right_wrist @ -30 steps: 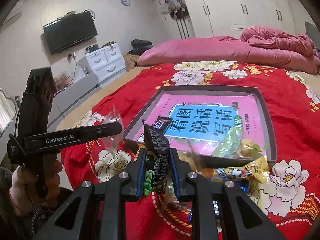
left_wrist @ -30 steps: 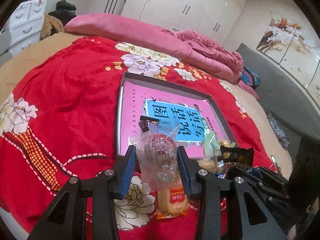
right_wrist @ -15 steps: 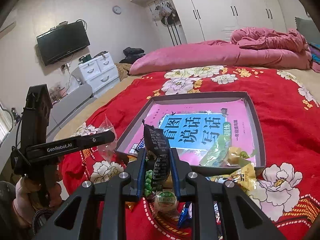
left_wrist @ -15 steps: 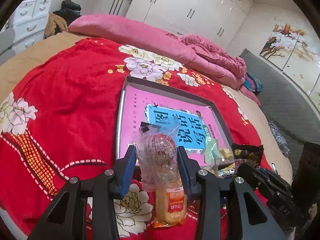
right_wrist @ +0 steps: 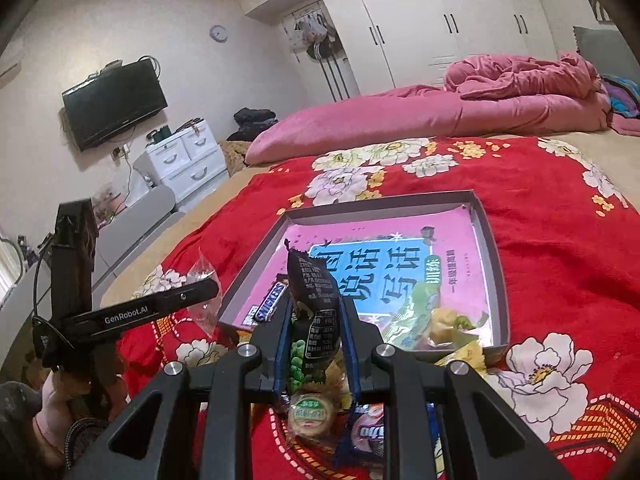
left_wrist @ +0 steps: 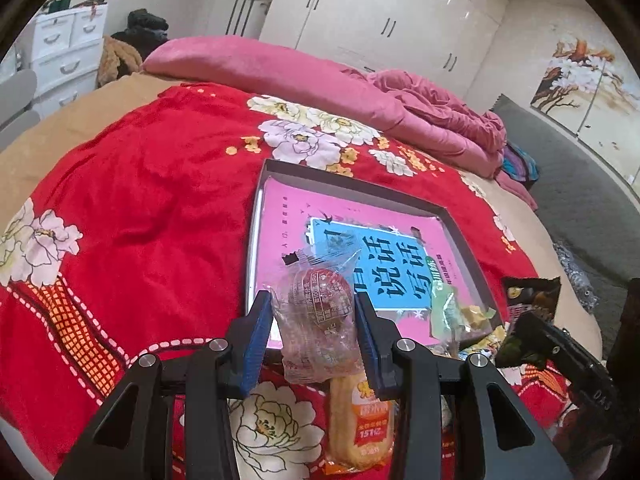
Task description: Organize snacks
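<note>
Just short of the gray tray (left_wrist: 256, 216), my left gripper (left_wrist: 314, 322) pinches a clear-wrapped snack (left_wrist: 320, 312) and my right gripper (right_wrist: 314, 334) clamps a black snack packet (right_wrist: 314, 300). Both wrappers look slick; a loose pinch could drop either beside the tray's near edge.

There were two grippers, left gripper (left_wrist: 314, 322) and right gripper (right_wrist: 314, 344), each clamped on one snack: a clear packet (left_wrist: 318, 320) and a black packet (right_wrist: 314, 320). One tray (right_wrist: 496, 276) held one pink book (right_wrist: 460, 248), one Snickers bar (right_wrist: 270, 300) and one green packet (right_wrist: 416, 312).

White wardrobes (left_wrist: 384, 20) (wall-mounted television (right_wrist: 114, 104))
</note>
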The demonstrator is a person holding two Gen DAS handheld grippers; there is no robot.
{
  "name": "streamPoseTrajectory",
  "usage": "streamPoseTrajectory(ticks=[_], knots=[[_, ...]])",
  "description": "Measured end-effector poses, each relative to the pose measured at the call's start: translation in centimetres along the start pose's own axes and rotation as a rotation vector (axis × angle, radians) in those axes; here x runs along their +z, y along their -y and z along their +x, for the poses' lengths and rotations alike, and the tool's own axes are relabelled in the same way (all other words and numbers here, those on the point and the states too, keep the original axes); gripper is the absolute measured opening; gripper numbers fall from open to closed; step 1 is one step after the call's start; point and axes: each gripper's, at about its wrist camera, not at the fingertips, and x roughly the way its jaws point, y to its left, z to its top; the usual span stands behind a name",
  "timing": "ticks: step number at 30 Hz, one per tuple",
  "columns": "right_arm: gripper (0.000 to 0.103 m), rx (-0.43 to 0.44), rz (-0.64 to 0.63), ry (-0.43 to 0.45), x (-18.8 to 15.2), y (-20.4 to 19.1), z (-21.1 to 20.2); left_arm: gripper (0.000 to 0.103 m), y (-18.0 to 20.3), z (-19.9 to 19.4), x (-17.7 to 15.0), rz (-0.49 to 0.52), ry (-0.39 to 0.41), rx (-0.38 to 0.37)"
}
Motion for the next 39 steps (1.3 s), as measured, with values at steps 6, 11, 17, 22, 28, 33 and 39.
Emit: streamPoseTrajectory(ticks=[6,11,17,22,28,33,39], knots=[[0.024,-0.021,0.026,0.022,0.6,1.2,-0.4,0.043,-0.3,0.5,0.3,-0.001,0.001,0.014],[0.023,-0.043,0.044,0.040,1.2,2.3,-0.8,0.043,-0.3,0.9,0.6,0.009,0.005,0.035],[0.023,-0.064,0.074,0.054,1.6,3.7,-1.1,0.043,-0.2,1.6,0.8,0.026,-0.003,0.058],[0.023,-0.089,0.088,0.060,1.9,4.5,-1.1,0.043,-0.2,2.1,0.8,0.030,-0.016,0.068],[0.024,-0.110,0.102,0.065,2.2,5.0,-1.1,0.042,0.0,2.8,0.8,0.040,-0.036,0.071],[0.024,-0.122,0.112,0.056,2.2,5.3,-0.8,0.042,0.2,3.4,0.7,0.053,-0.049,0.082],[0.023,-0.132,0.125,0.054,2.2,5.7,-0.7,0.042,0.4,3.8,0.7,0.060,-0.061,0.087]])
